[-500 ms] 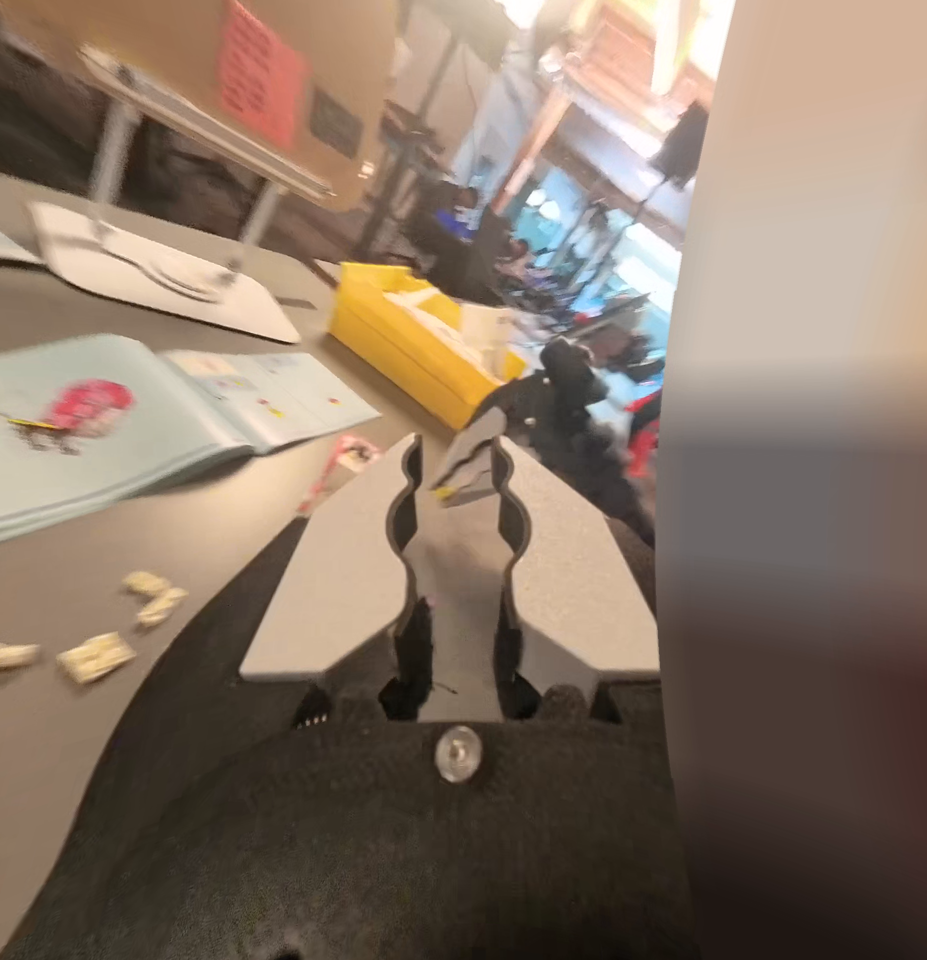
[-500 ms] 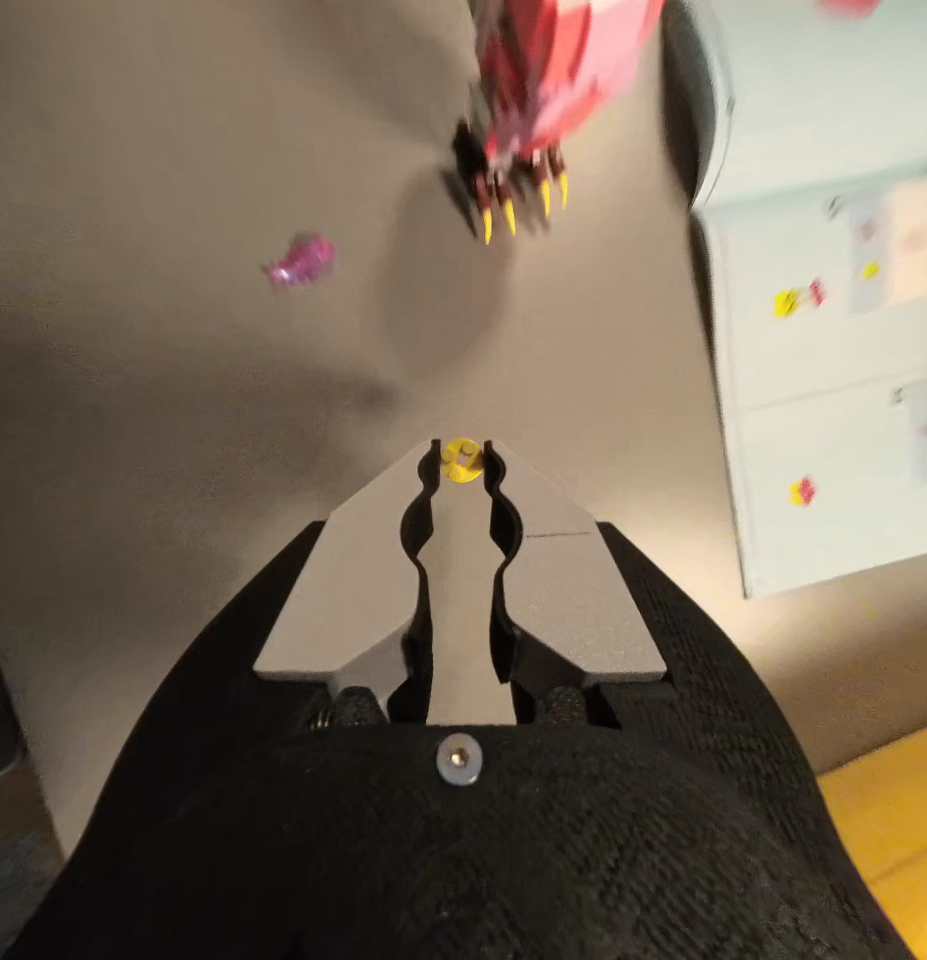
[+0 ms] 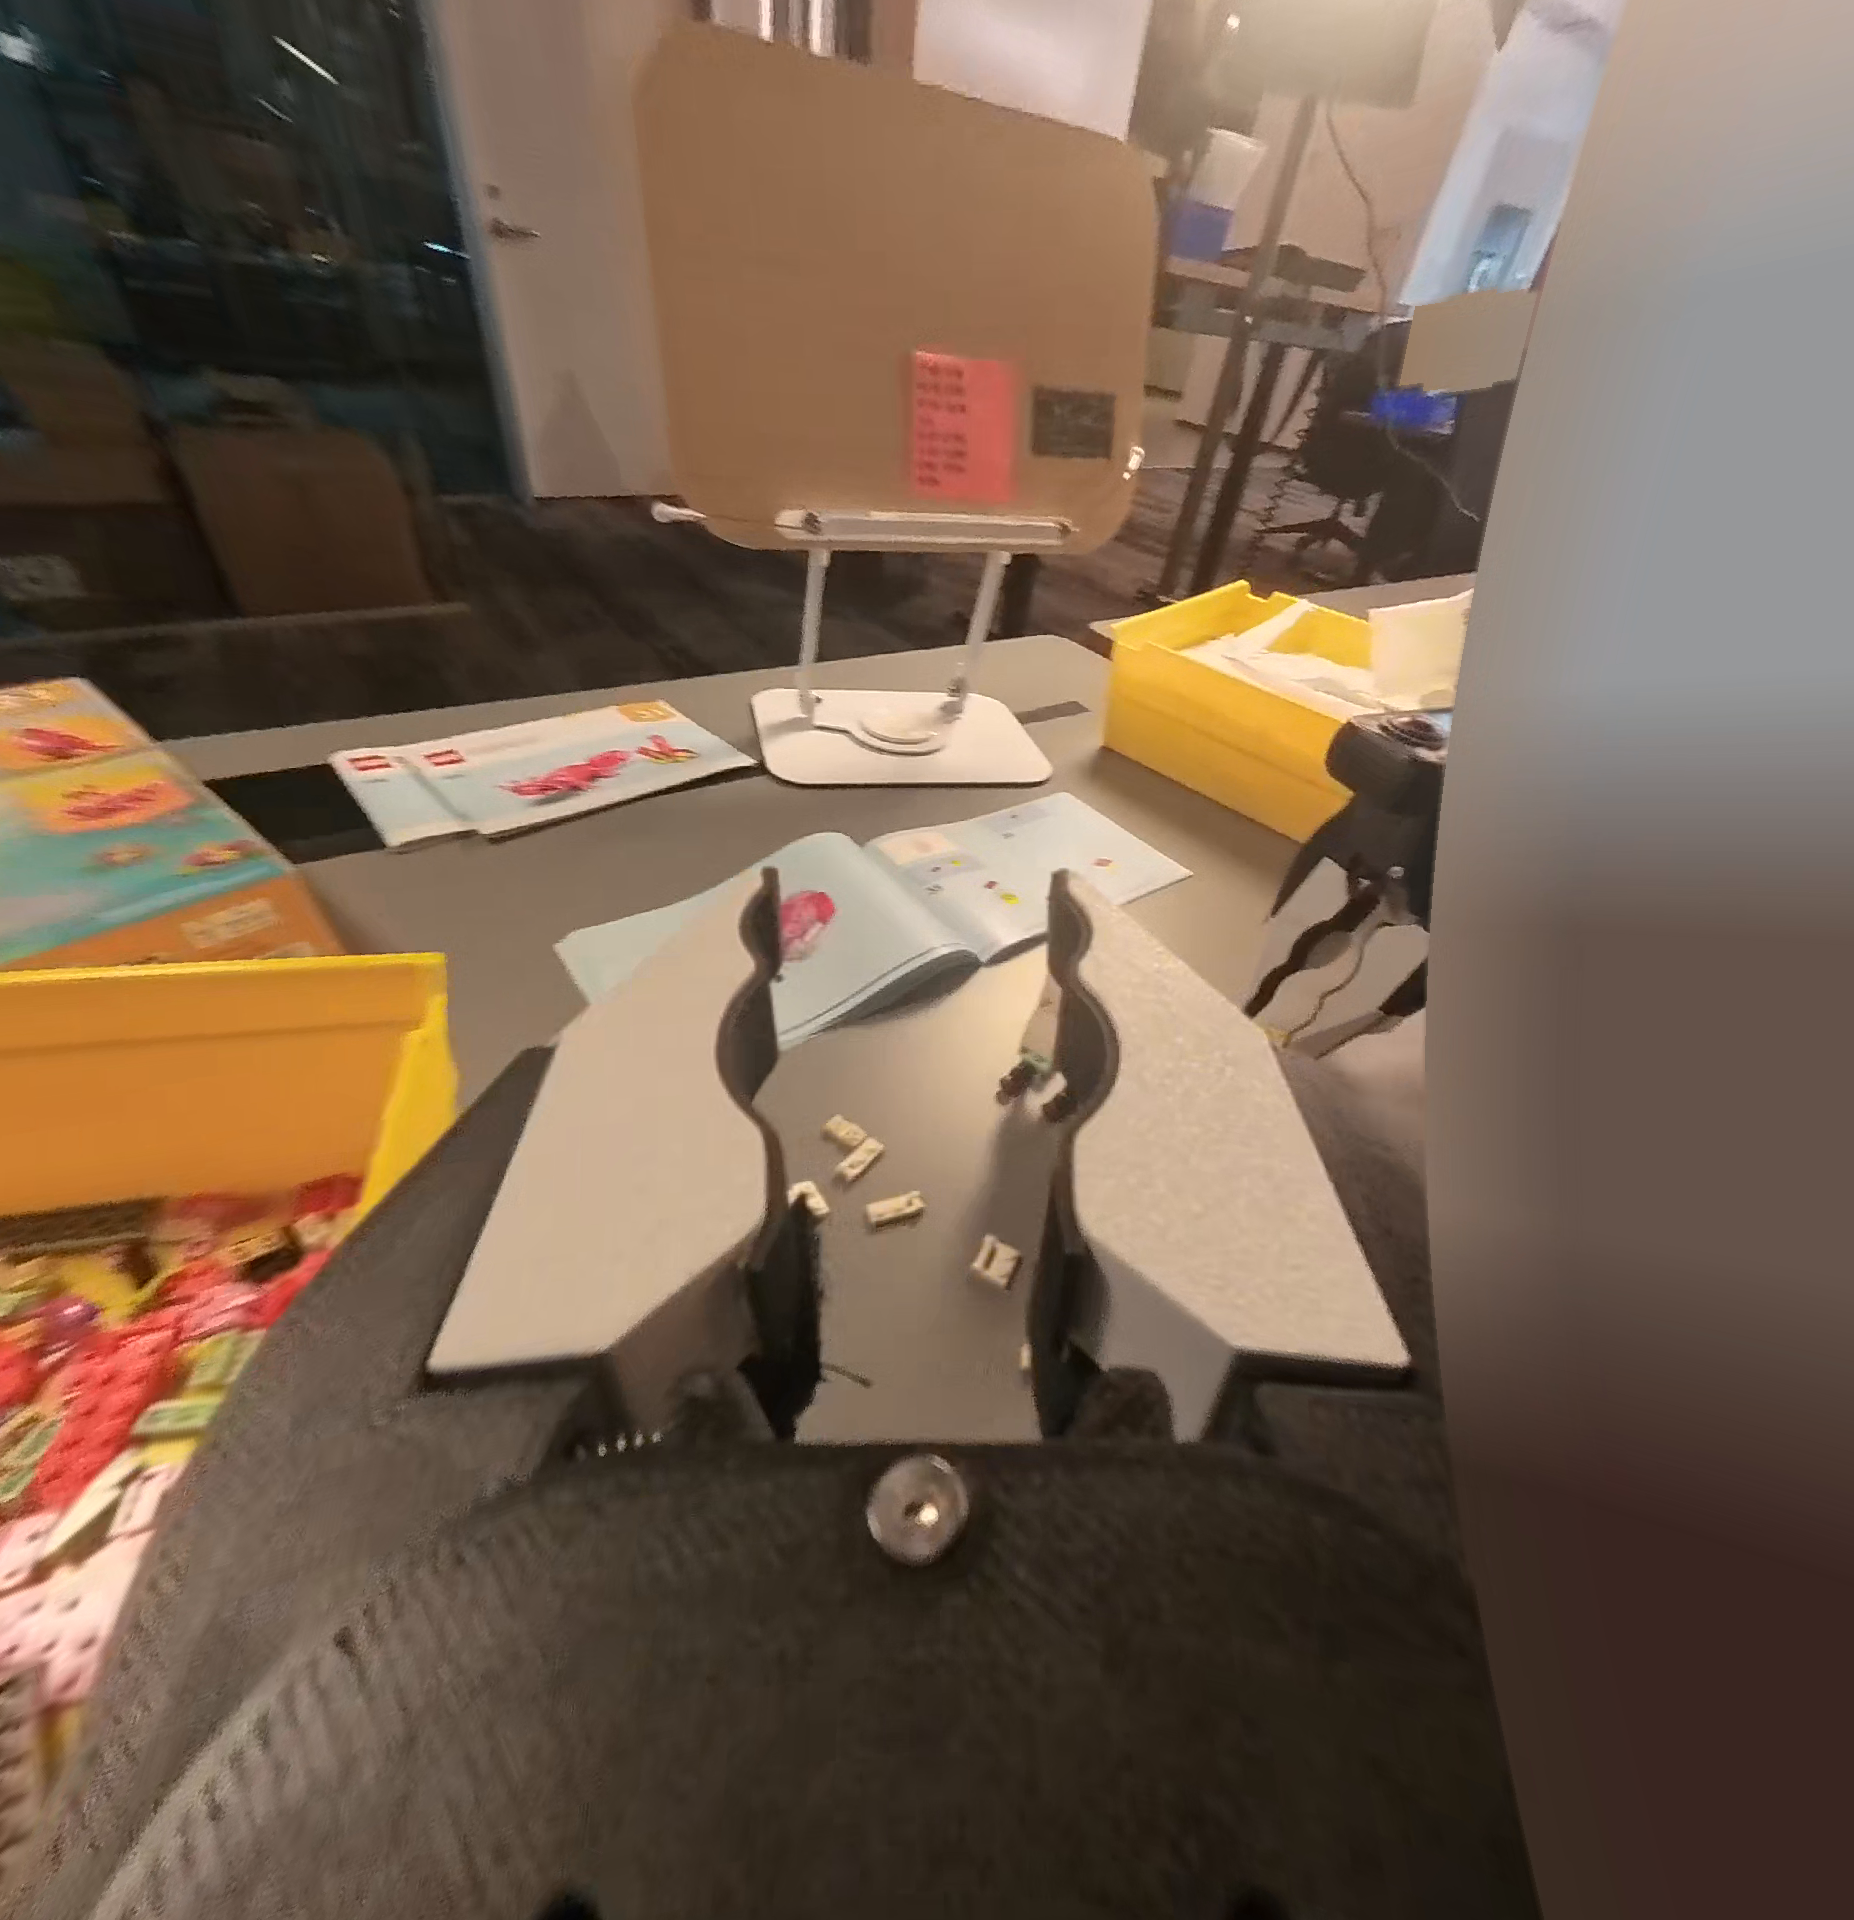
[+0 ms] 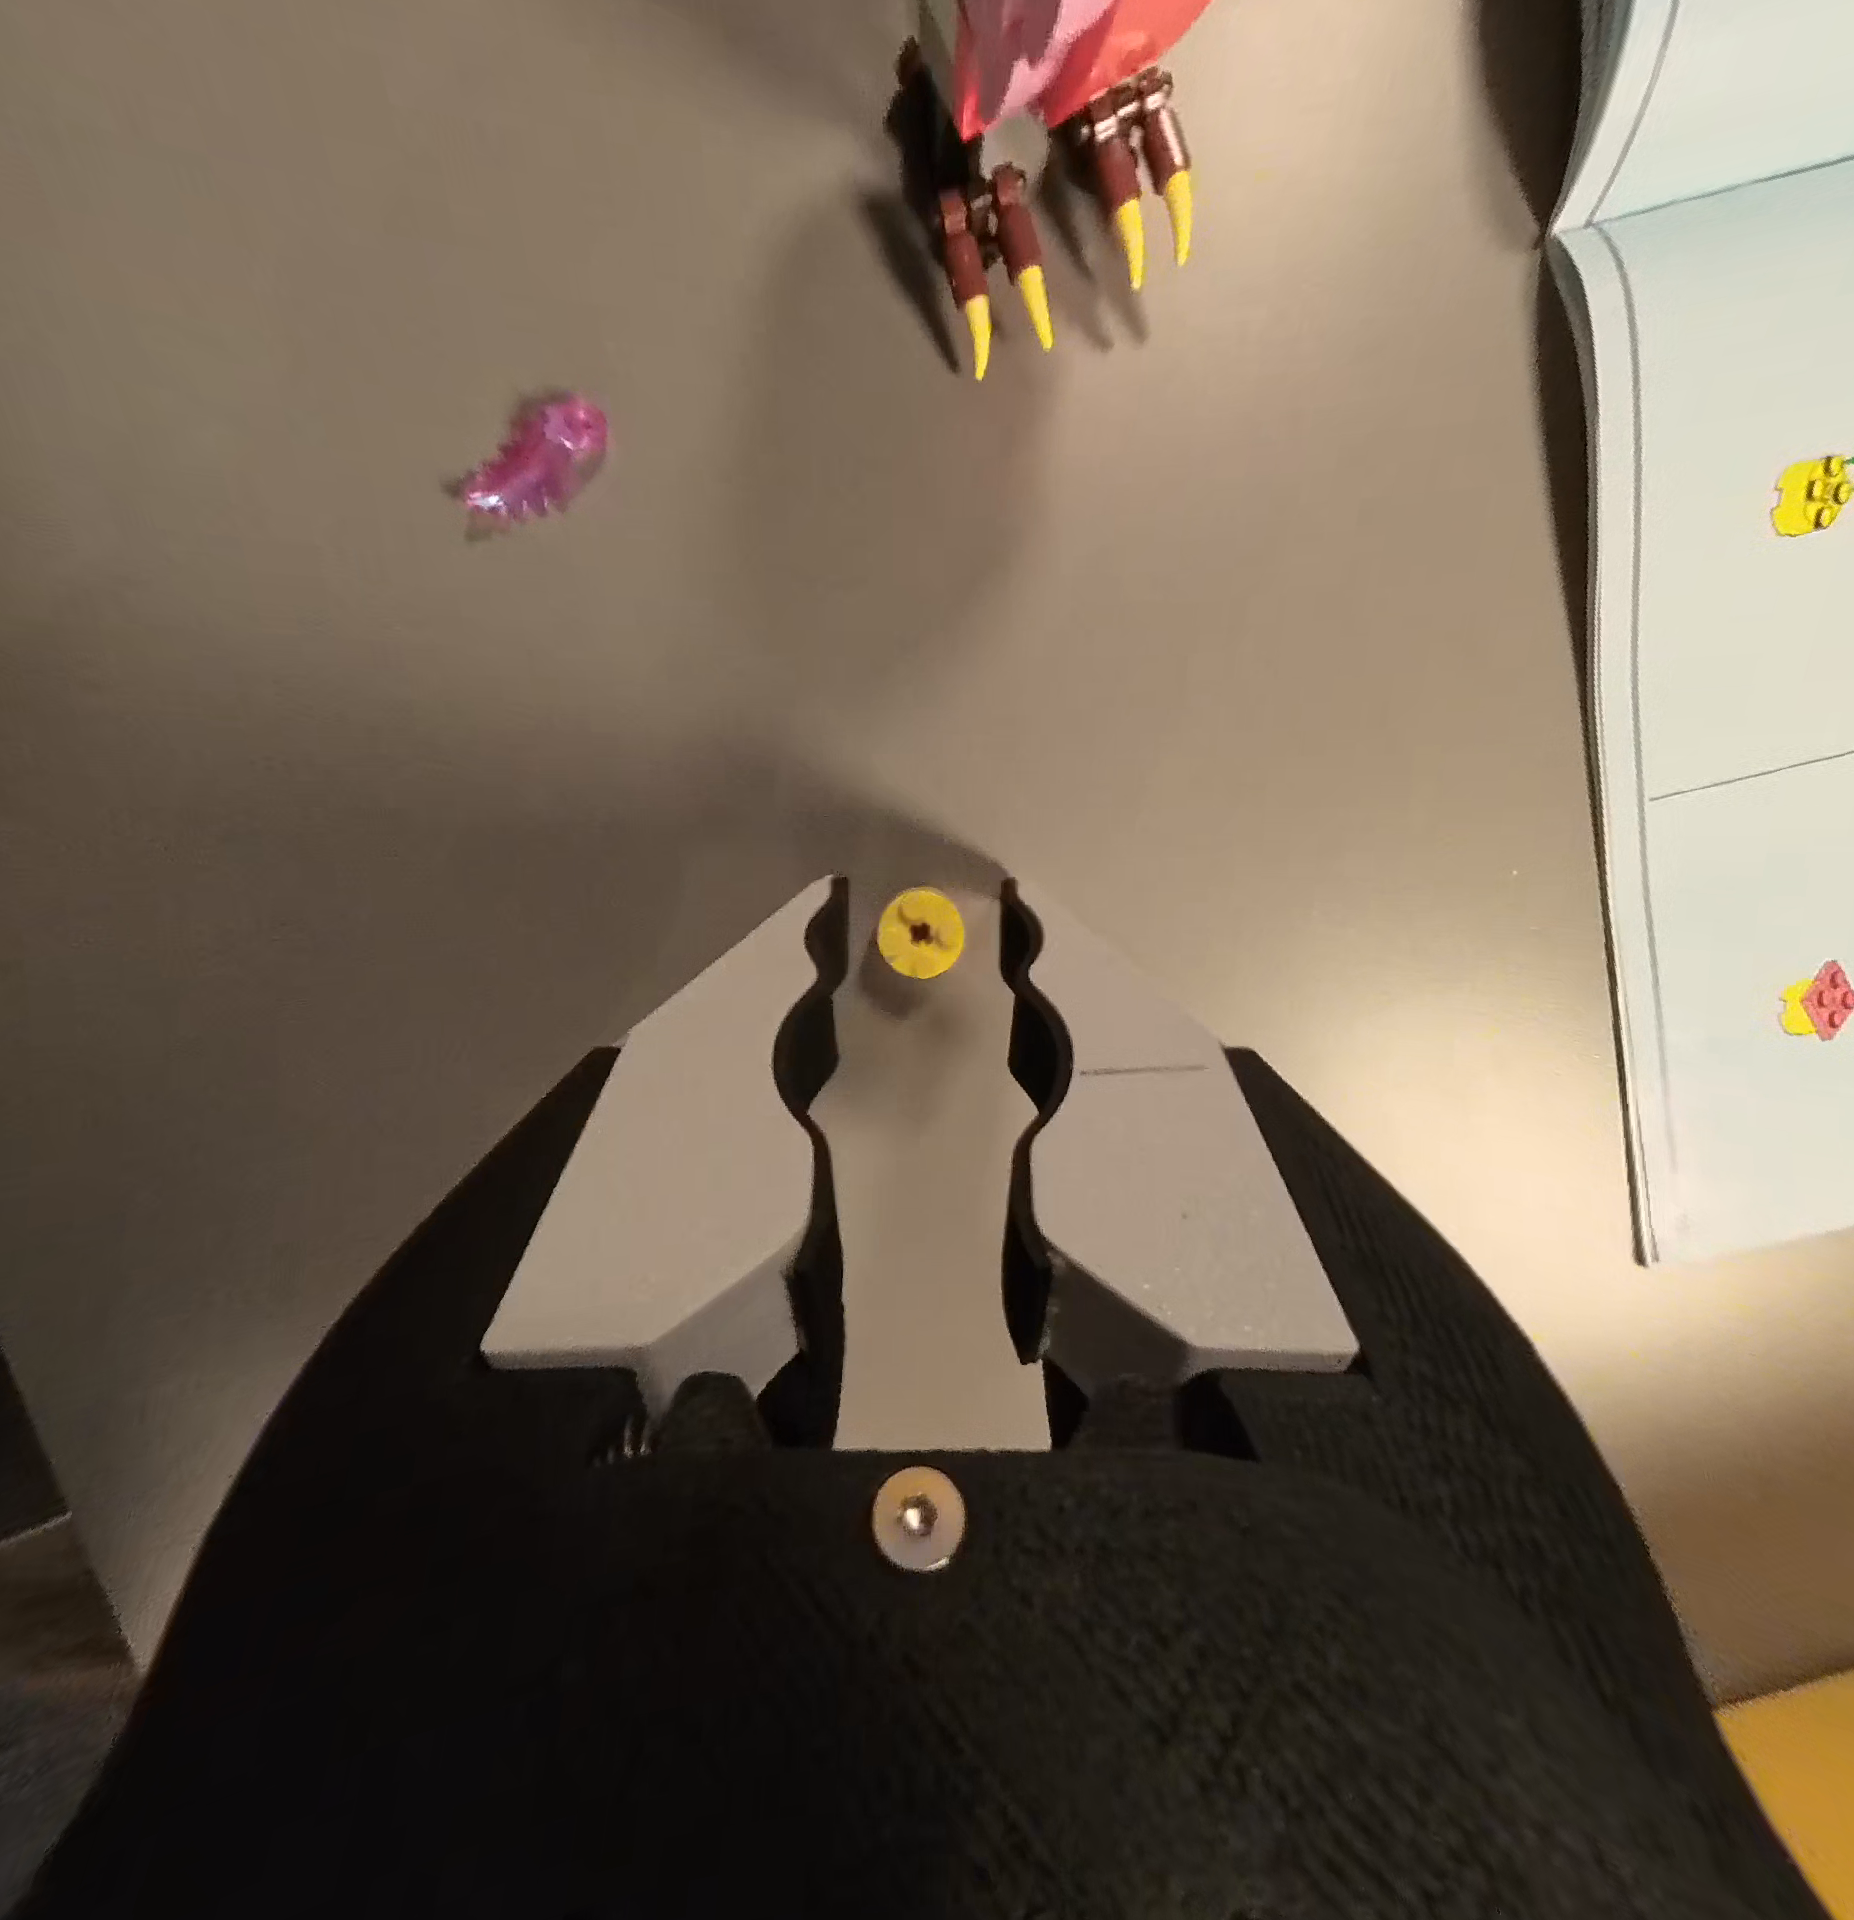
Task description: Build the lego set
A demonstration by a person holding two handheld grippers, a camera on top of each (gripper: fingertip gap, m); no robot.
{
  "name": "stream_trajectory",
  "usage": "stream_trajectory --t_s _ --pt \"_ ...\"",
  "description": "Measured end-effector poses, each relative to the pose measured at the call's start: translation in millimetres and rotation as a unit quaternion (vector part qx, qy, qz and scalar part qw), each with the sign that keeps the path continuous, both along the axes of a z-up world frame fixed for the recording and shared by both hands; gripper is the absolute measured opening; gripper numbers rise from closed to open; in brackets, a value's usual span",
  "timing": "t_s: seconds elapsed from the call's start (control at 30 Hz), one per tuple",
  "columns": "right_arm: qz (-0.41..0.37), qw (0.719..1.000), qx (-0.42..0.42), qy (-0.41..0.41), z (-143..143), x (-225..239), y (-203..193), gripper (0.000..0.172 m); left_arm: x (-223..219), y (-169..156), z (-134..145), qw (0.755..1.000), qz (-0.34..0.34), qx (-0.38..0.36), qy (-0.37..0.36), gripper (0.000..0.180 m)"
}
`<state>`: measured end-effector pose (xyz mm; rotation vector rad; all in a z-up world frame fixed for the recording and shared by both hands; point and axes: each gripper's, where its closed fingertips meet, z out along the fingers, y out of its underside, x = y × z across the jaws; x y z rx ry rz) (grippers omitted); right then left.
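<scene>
My right gripper (image 4: 923, 891) is open and points down at the grey table (image 4: 383, 831). A small yellow round piece (image 4: 920, 933) lies between its fingertips, with a gap to each pad. My left gripper (image 3: 910, 904) is open wide and empty, above several small white bricks (image 3: 892, 1205) on the table. A small dark piece (image 3: 1029, 1075) lies by its right finger (image 3: 1162, 1091). The right gripper also shows in the left wrist view (image 3: 1349, 977), at the right.
A pink-red model with brown legs and yellow claws (image 4: 1058, 208) and a translucent pink piece (image 4: 533, 457) lie ahead. An open booklet (image 4: 1754, 831) lies right. A yellow bin of bricks (image 3: 196, 1060), closed booklets (image 3: 549, 769), a white stand (image 3: 902, 743) and another yellow bin (image 3: 1203, 727) stand around. Some 35 cm of space lies between my two pairs of fingers.
My right gripper's pads were against the yellow round piece and have now opened off it. My left gripper's jaws have spread wider and its view has swung to the left.
</scene>
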<state>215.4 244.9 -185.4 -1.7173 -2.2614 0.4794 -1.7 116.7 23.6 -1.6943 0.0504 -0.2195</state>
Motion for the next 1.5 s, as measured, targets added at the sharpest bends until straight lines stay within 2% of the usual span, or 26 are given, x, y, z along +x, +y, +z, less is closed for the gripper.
stream_trajectory --t_s 0.07,0.13,0.2,0.23,0.3,0.4,0.5,0.57,0.6,0.67,0.8,0.87,0.97,1.07,1.13,1.33,1.5 --pt "-0.017 1.000 0.007 0.011 0.7 0.7 3.7 0.037 -16.4 -12.0 7.2 1.000 0.025 0.009 0.009 0.053" --pt "-0.041 0.997 0.030 0.058 7.2 -1.4 11.9 0.042 -43.1 -31.6 17.5 0.997 0.072 0.020 0.028 0.054" --pt "-0.073 0.982 0.048 0.166 27.3 -10.9 20.1 0.045 -77.3 -59.8 32.1 0.990 0.132 0.040 0.036 0.053" --pt "-0.095 0.965 0.057 0.238 43.2 -16.2 24.9 0.047 -94.0 -75.6 39.7 0.985 0.160 0.053 0.035 0.053" --pt "-0.152 0.907 0.071 0.386 81.4 -19.3 36.2 0.046 -124.8 -104.7 51.5 0.975 0.207 0.072 0.033 0.053" --pt "-0.237 0.790 0.078 0.560 132.0 -1.0 52.0 0.041 -165.1 -129.6 43.9 0.966 0.253 0.033 0.034 0.054" --pt "-0.316 0.692 0.095 0.642 154.3 27.0 71.5 0.039 -205.0 -140.0 10.9 0.953 0.296 -0.047 0.033 0.055" --pt "-0.351 0.650 0.131 0.661 158.3 41.4 79.8 0.037 -231.6 -147.4 -12.1 0.939 0.331 -0.076 0.047 0.057" --pt "-0.362 0.641 0.150 0.661 157.2 45.3 82.2 0.036 -244.8 -151.8 -24.7 0.932 0.347 -0.090 0.051 0.060" --pt "-0.373 0.637 0.189 0.647 151.9 48.5 86.4 0.034 -269.1 -159.9 -51.0 0.922 0.368 -0.117 0.037 0.072" --pt "-0.392 0.638 0.243 0.616 140.0 51.0 97.4 0.029 -297.9 -162.5 -90.0 0.927 0.348 -0.136 -0.040 0.082" --pt "-0.405 0.632 0.238 0.616 137.4 51.8 102.0 0.029 -302.2 -157.6 -102.1 0.934 0.321 -0.146 -0.054 0.066" --pt "-0.423 0.630 0.238 0.606 132.8 53.8 107.4 0.028 -307.7 -159.7 -104.7 0.932 0.322 -0.168 -0.023 0.048" --pt "-0.427 0.633 0.251 0.595 130.4 53.4 109.1 0.026 -307.5 -164.5 -105.5 0.929 0.324 -0.174 -0.030 0.033" --pt "-0.425 0.637 0.258 0.590 129.7 51.9 109.0 0.026 -304.5 -171.2 -106.3 0.929 0.321 -0.179 -0.039 0.011" --pt "-0.425 0.638 0.271 0.582 129.1 52.1 108.9 0.024 -250.7 -180.2 -108.2 0.949 0.218 -0.214 -0.074 0.002" --pt "-0.416 0.646 0.273 0.579 128.4 48.1 107.5 0.024 -209.9 -194.3 -109.7 0.944 0.197 -0.262 -0.040 0.004"
